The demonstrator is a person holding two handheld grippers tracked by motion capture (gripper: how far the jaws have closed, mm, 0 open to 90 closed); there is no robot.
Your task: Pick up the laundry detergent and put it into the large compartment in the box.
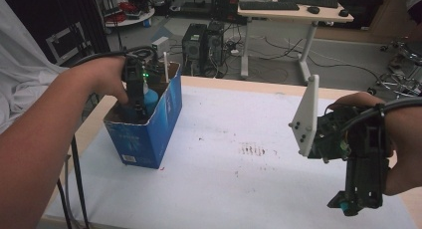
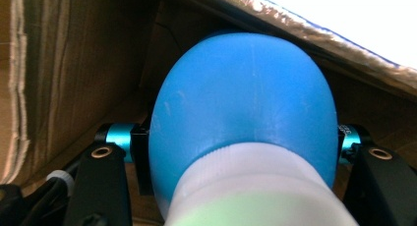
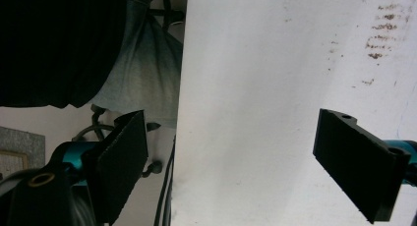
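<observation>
A blue cardboard box (image 1: 149, 134) stands open-topped at the table's left edge. Down inside it reaches my left gripper (image 1: 134, 92), held by a hand. A blue bottle (image 1: 151, 97) sits in the box. In the left gripper view the rounded blue bottle (image 2: 246, 103) with its white neck is pressed between both jaws of the left gripper (image 2: 241, 145), with brown box walls (image 2: 59, 64) around it. My right gripper (image 1: 348, 206) hangs over the table's right front, pointing down. Its jaws stand wide apart with nothing between them, as the right gripper (image 3: 246, 152) shows over the white tabletop.
A white stick (image 1: 165, 67) rises from the box's far corner. Reddish stains (image 1: 254, 150) mark the white table cover (image 1: 224, 189). Beyond the table are computer towers (image 1: 201, 45) on the floor and a desk (image 1: 293, 10) with keyboards.
</observation>
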